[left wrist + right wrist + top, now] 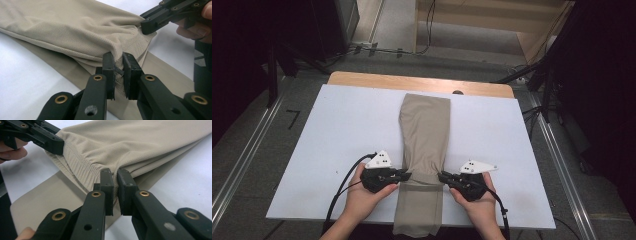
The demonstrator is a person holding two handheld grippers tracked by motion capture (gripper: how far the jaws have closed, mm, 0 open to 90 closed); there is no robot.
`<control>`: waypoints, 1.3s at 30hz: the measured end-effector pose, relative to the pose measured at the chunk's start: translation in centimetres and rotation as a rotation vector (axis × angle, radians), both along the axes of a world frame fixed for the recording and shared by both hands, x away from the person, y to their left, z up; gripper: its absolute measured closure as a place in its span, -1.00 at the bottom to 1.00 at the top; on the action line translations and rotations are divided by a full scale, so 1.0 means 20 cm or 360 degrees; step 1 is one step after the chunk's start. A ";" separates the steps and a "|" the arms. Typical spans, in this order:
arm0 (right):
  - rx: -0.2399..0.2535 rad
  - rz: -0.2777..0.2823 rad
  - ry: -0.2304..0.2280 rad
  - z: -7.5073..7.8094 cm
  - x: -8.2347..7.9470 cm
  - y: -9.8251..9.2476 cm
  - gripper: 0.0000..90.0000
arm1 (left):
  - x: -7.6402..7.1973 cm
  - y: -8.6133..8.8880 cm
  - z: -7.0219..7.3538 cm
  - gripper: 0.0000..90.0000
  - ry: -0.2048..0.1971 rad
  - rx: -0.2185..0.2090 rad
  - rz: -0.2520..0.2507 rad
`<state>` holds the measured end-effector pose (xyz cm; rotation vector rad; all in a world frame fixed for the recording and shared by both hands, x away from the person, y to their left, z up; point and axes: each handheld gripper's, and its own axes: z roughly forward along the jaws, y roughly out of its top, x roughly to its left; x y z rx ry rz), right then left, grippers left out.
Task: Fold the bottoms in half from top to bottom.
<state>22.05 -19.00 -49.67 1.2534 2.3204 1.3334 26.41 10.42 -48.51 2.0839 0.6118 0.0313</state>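
My left claw (404,175) is clenched on the left edge of the beige folded trousers (424,130), and my right claw (443,176) is clenched on the right edge. The cloth bridges between them, its upper layer lifted off the white counter (342,125); the rest stretches away beyond both claws.

We count one beige garment (424,130) on one white table (337,130). Pinching it, we count two grippers, left (404,175) and right (443,176).
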 end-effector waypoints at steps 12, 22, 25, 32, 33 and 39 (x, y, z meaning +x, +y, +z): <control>0.0030 0.0037 -0.0012 0.03 -0.14 0.02 0.83 | -0.14 0.04 0.02 0.83 0.0004 -0.0014 -0.0022; 0.0054 0.0071 -0.0011 0.03 -0.29 0.03 0.83 | -0.29 0.07 0.02 0.83 0.0018 -0.0022 -0.0049; 0.0056 0.0087 0.0000 0.01 -0.34 0.03 0.83 | -0.34 0.07 0.01 0.83 0.0029 -0.0009 -0.0066; 0.0027 0.0116 0.0006 0.01 -0.42 0.04 0.83 | -0.40 0.08 0.01 0.82 0.0039 0.0008 -0.0097; 0.0037 0.0119 0.0003 0.01 -0.43 0.04 0.83 | -0.41 0.08 0.01 0.82 0.0045 0.0004 -0.0099; 0.0009 0.0144 0.0006 -0.01 -0.50 0.05 0.83 | -0.48 0.09 -0.02 0.82 0.0074 0.0033 -0.0123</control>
